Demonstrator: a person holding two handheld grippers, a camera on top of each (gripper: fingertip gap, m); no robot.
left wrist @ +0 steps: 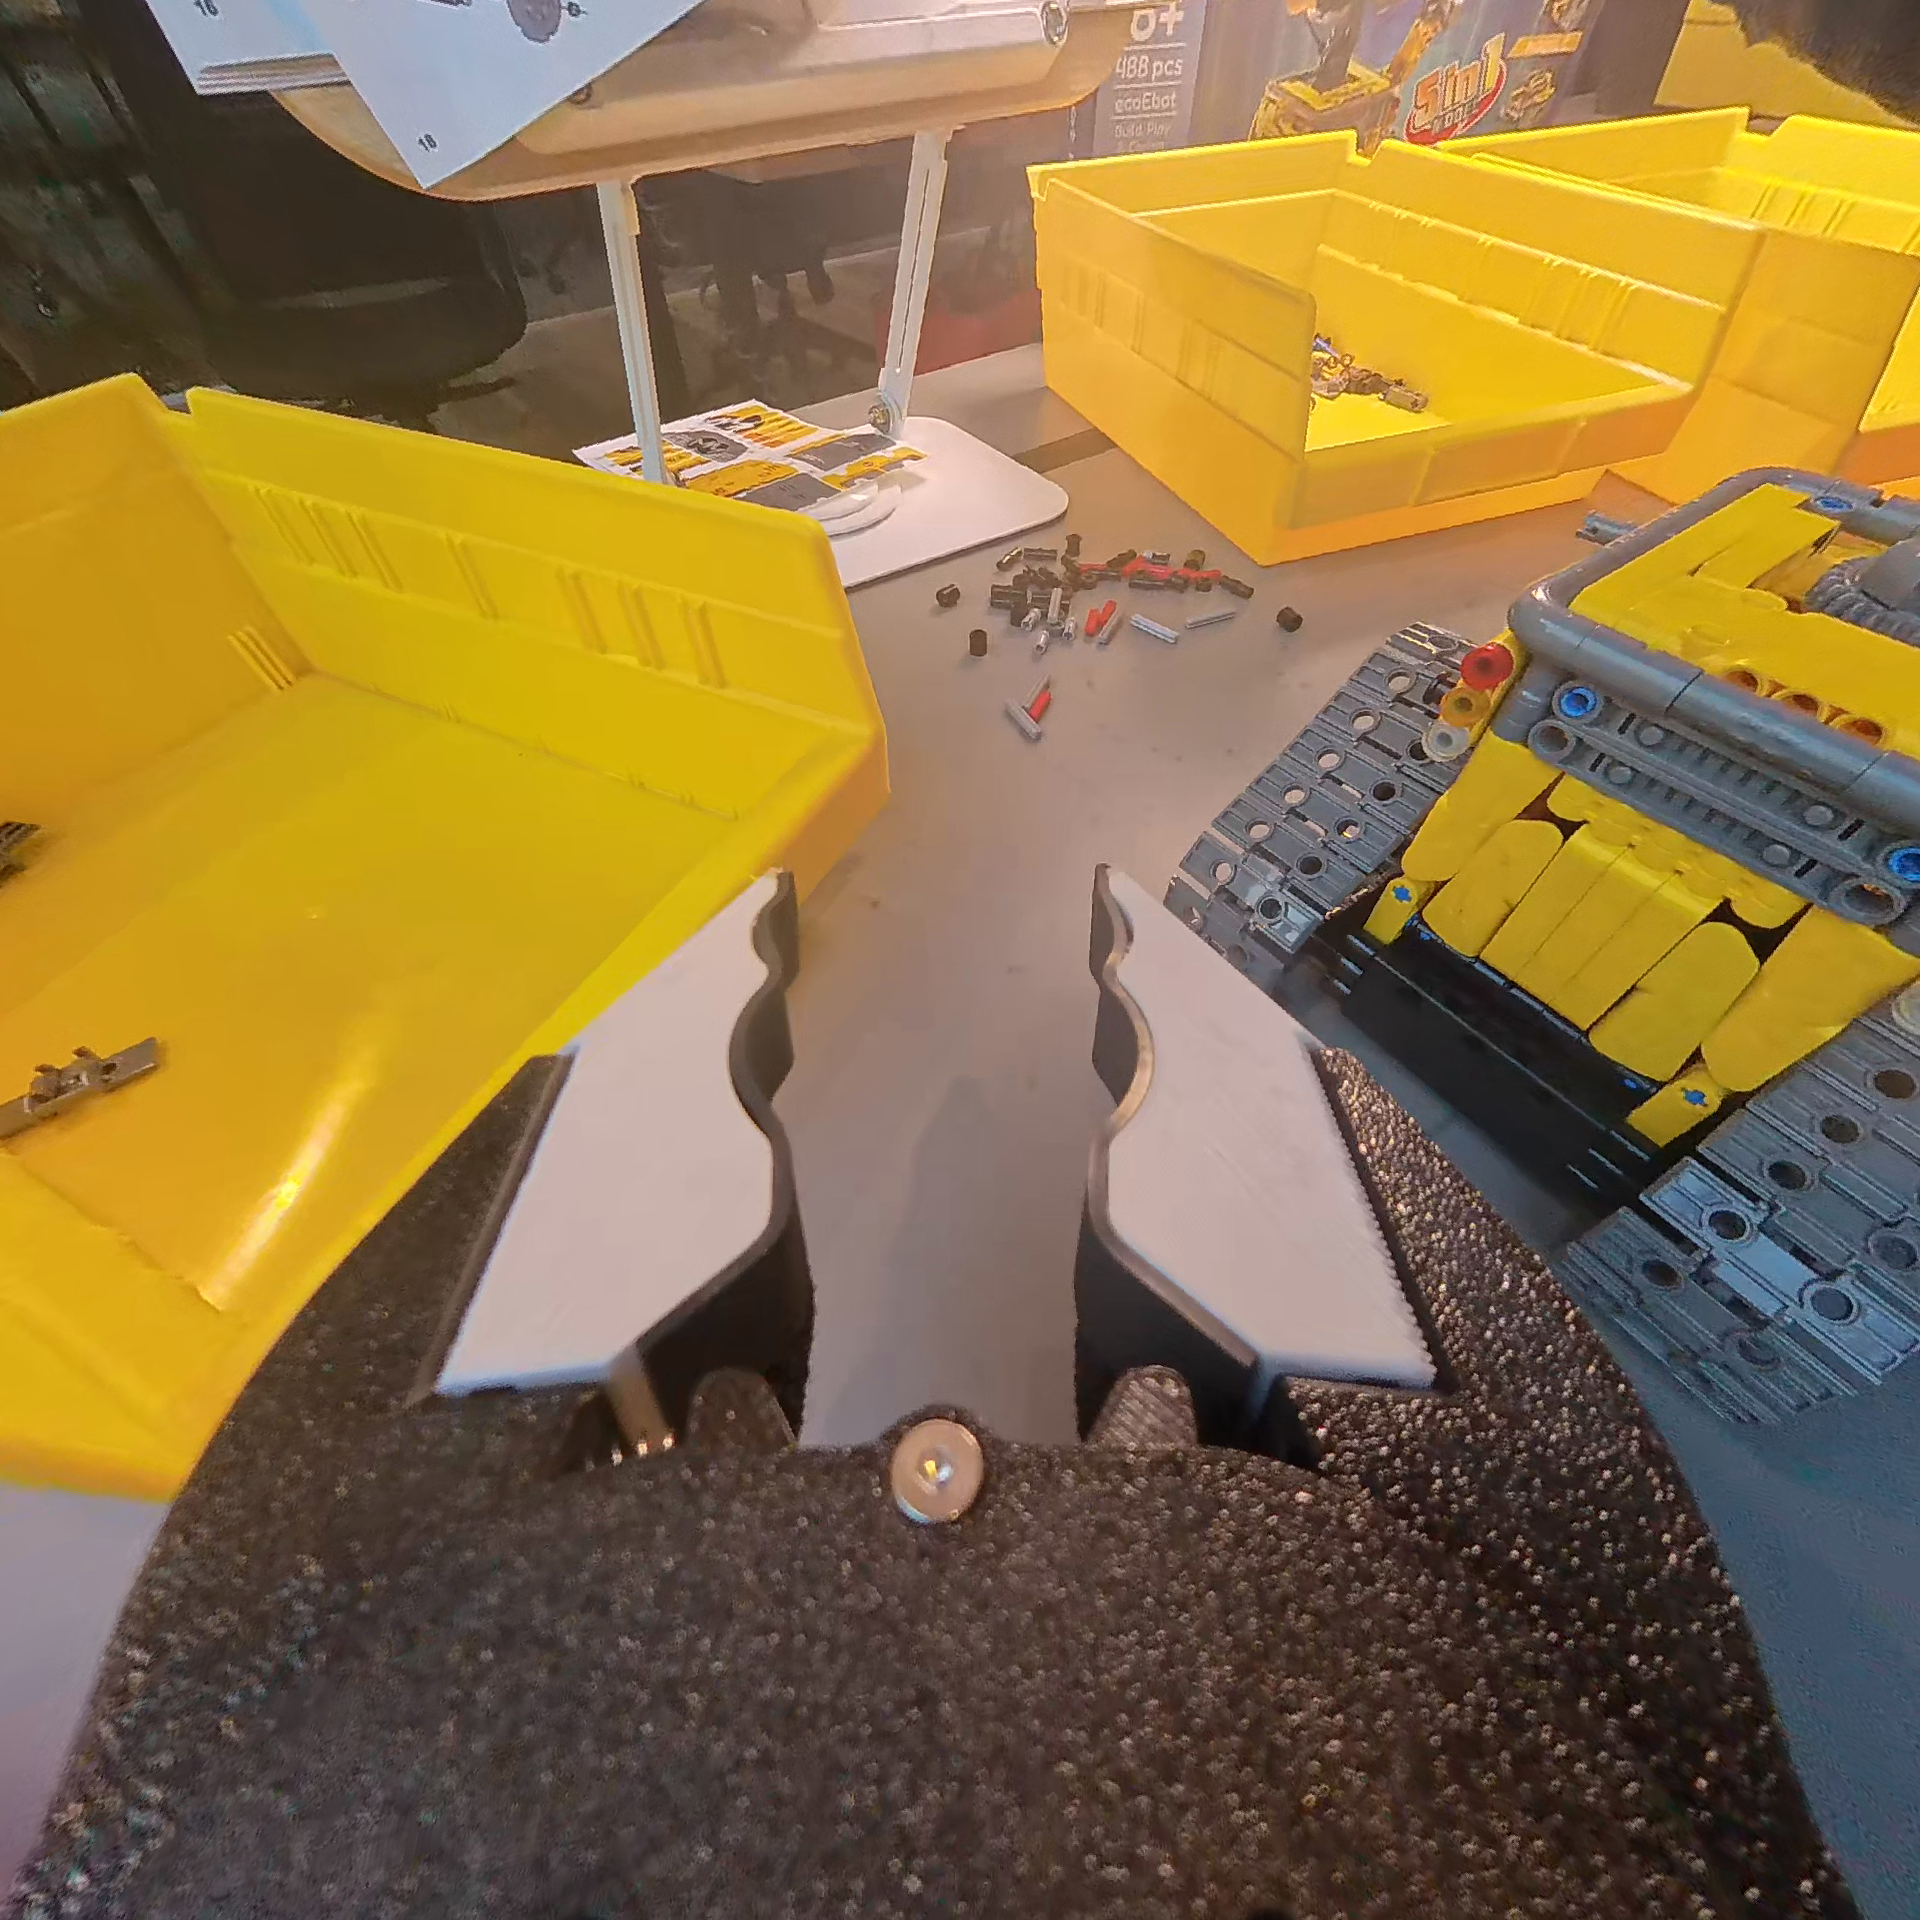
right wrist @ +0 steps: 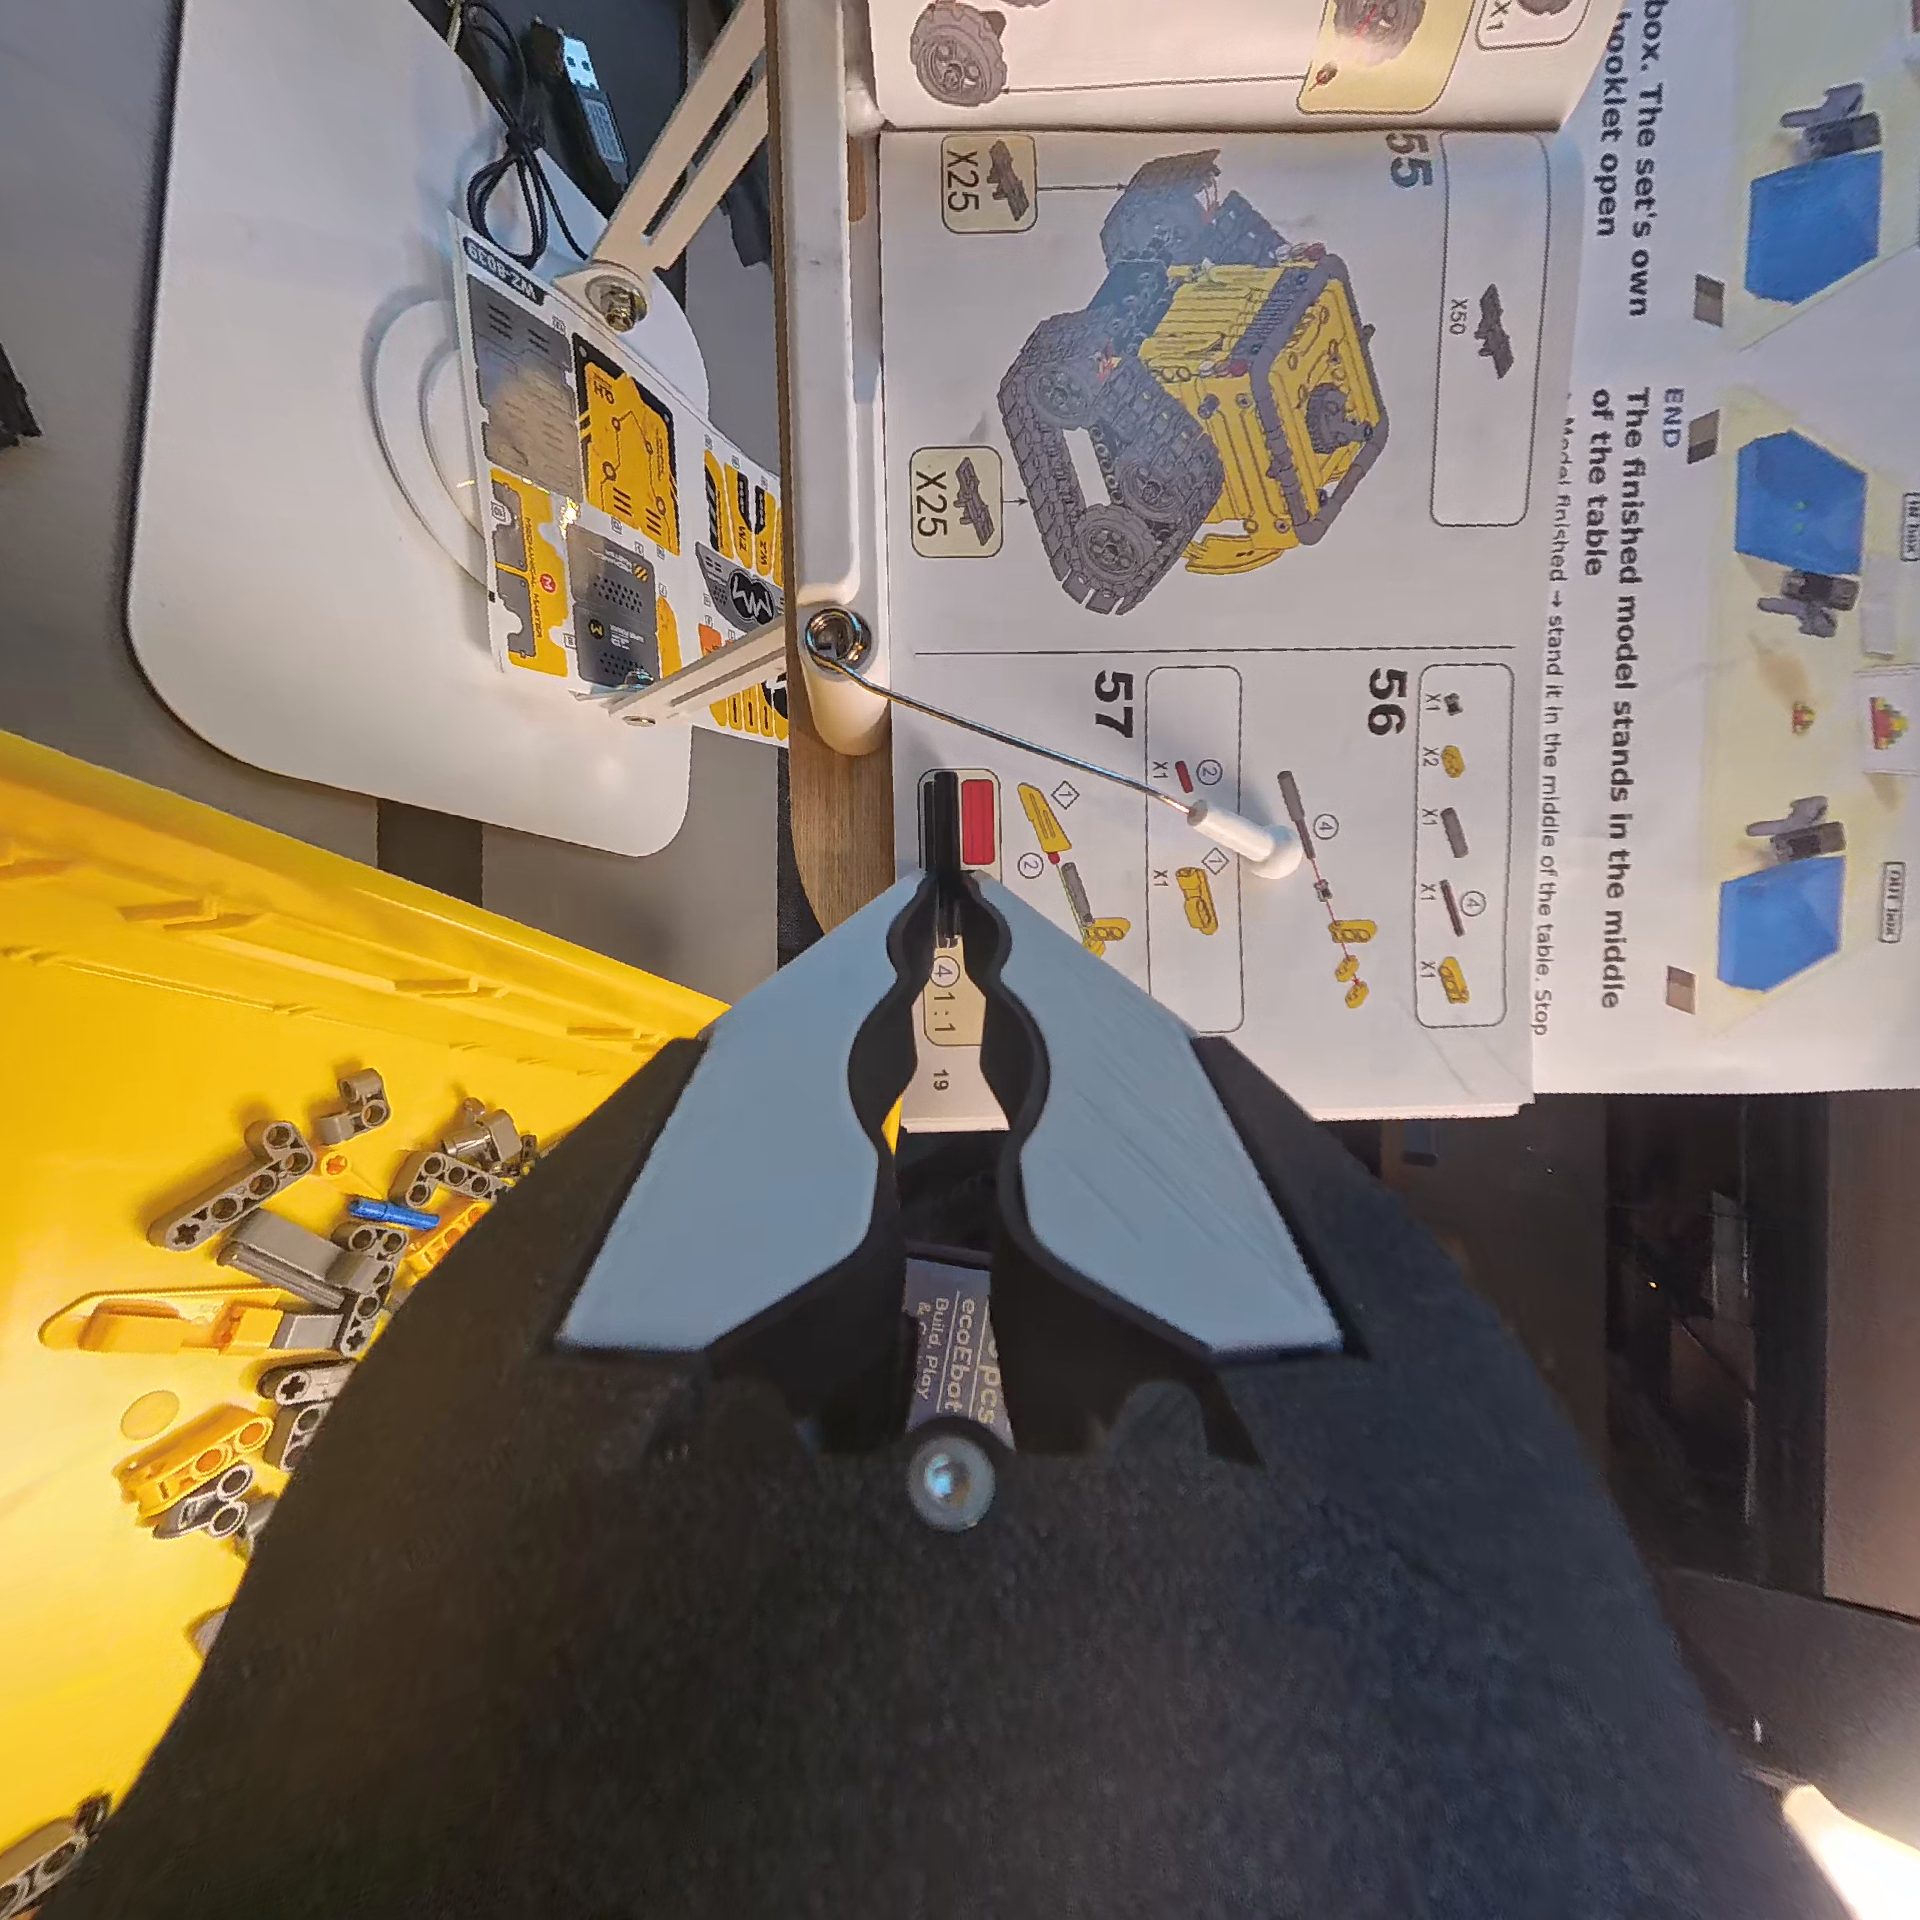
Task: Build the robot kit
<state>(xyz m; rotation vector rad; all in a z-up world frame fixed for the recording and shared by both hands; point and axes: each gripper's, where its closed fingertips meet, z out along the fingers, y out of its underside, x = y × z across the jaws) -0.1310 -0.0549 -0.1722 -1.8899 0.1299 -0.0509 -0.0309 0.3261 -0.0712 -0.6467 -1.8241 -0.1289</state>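
My left gripper (left wrist: 943,914) is open and empty, low over the grey table between a yellow bin (left wrist: 416,831) on its left and a yellow and grey tracked brick vehicle (left wrist: 1662,862) on its right. A pile of small black, red and grey pins (left wrist: 1091,603) lies on the table ahead of it. My right gripper (right wrist: 948,883) is shut on a thin black axle (right wrist: 943,831), which sticks out past the fingertips. It holds the axle in front of an open instruction booklet (right wrist: 1226,520) on a stand.
More yellow bins (left wrist: 1351,343) stand at the back right, one with a few small parts. The booklet stand's white base (right wrist: 312,468) carries a sticker sheet (right wrist: 613,488). A yellow bin (right wrist: 260,1143) with grey and yellow beams lies left of my right gripper. A product box (left wrist: 1351,73) stands behind.
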